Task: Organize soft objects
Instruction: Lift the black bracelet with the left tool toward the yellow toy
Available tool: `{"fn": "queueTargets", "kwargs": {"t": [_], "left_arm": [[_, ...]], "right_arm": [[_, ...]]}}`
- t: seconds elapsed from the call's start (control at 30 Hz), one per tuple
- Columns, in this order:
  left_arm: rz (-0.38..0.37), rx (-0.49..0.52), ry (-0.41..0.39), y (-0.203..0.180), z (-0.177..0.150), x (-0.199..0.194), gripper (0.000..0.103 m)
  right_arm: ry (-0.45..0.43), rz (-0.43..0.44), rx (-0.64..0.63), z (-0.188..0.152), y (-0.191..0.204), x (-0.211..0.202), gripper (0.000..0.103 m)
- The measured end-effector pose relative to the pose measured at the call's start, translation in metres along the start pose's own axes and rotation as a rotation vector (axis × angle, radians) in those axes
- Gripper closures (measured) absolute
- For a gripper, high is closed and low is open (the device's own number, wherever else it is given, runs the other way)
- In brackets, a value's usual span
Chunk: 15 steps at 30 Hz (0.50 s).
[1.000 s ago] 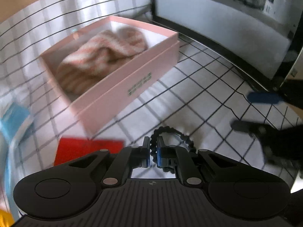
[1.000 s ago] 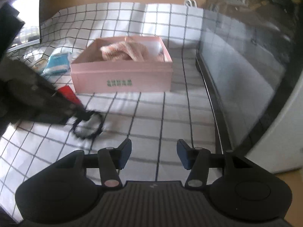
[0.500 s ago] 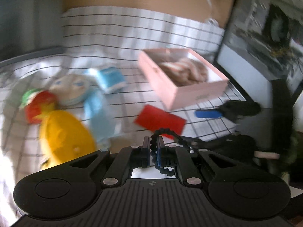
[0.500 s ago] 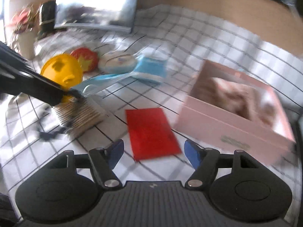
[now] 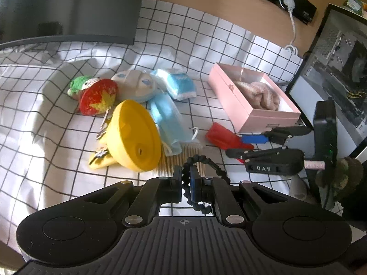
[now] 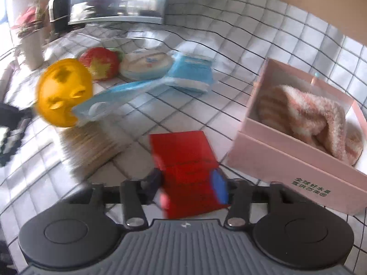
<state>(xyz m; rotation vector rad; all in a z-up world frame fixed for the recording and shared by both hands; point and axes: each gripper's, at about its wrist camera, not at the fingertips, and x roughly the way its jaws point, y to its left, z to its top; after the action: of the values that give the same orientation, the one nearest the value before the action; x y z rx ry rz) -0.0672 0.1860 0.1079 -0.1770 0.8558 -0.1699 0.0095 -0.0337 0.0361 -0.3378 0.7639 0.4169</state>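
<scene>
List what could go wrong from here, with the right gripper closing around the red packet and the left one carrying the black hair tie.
1. The right gripper has just been closing, its fingers either side of the flat red packet; they may slide off it or crumple it.
2. The pink box sits close beside that packet, so lifting it could knock the box.
3. The left gripper pinches only a short stretch of the black hair tie; it might slip out.
</scene>
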Motion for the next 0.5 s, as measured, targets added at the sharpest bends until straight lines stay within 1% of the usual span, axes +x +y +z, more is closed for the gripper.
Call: {"fn": "queueTargets", "kwargs": {"t": [0.07, 0.2, 0.27, 0.33, 0.4, 0.43, 0.5], "left_arm": [[-0.014, 0.011, -0.003, -0.004, 0.003, 0.003, 0.094], [-0.037, 0.055, -0.002, -0.013, 0.006, 0.007, 0.094], [-0.053, 0.065, 0.002, -0.017, 0.007, 0.009, 0.094], [-0.069, 0.070, 0.004, -0.020, 0.007, 0.012, 0.094], [-0.081, 0.072, 0.006, -0.023, 0.006, 0.014, 0.094], [-0.086, 0.072, 0.010, -0.023, 0.005, 0.015, 0.094], [-0.093, 0.072, 0.001, -0.023, 0.003, 0.016, 0.094]], "right_arm": [[0.026, 0.050, -0.011, -0.001, 0.006, -0.006, 0.103], [0.022, 0.023, -0.023, -0.010, 0.013, -0.017, 0.103], [-0.001, 0.000, -0.015, -0.012, 0.011, -0.027, 0.101], [-0.024, -0.050, -0.039, -0.012, 0.010, -0.032, 0.087], [-0.034, -0.084, -0.049, -0.011, 0.005, -0.031, 0.041], [-0.042, -0.095, -0.044, -0.010, 0.001, -0.028, 0.037], [-0.031, -0.082, -0.038, -0.008, -0.007, -0.021, 0.037]]}}
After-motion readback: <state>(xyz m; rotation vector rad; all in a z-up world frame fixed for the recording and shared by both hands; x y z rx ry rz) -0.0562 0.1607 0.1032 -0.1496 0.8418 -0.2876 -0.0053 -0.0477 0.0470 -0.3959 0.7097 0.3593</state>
